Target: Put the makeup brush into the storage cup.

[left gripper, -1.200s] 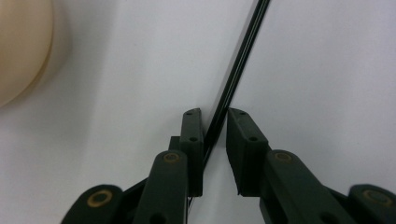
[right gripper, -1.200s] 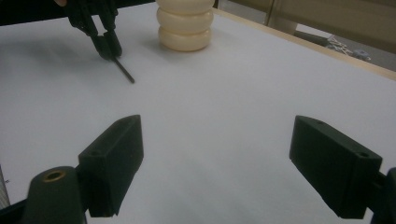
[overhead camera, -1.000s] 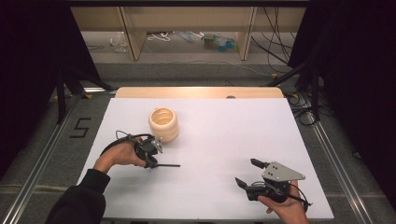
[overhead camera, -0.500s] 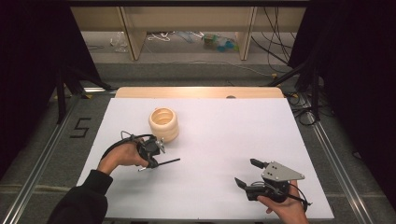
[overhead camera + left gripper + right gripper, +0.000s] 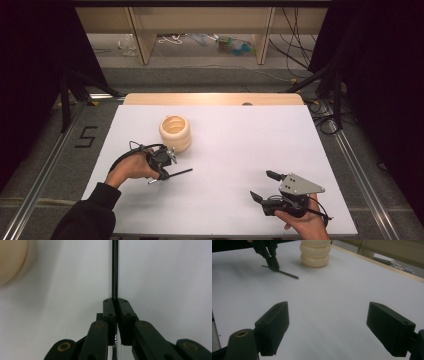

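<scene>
A: Where is the rod (image 5: 175,174) right now?

B: In the left gripper (image 5: 162,167), near the left side of the white surface (image 5: 240,145). The jaws are pressed together on it, pinching it near one end, so most of its length sticks out ahead of them. In the left gripper view the rod (image 5: 114,267) runs straight up from between the jaws.

A: Is it touching the surface?

B: I can't tell. It lies low and close to level; in the right gripper view a faint shadow sits right under it, so it is at or just above the surface.

A: And the right gripper (image 5: 267,187)?

B: Spread wide, holding nothing, near the front right corner, well apart from the rod.

A: How would you expect the rod to handle?

B: Thin, dark, straight, so I'd judge it light and stiff. A grip near the end leaves a long free length, which could swing or twist between the jaws if the tip bumps anything. A hold nearer the middle would steady it.

A: What's the cream thing?

B: A ribbed holder (image 5: 175,132), open at the top, standing upright just beyond the left gripper. It looks like it would tip if nudged sideways by the rod.
</scene>
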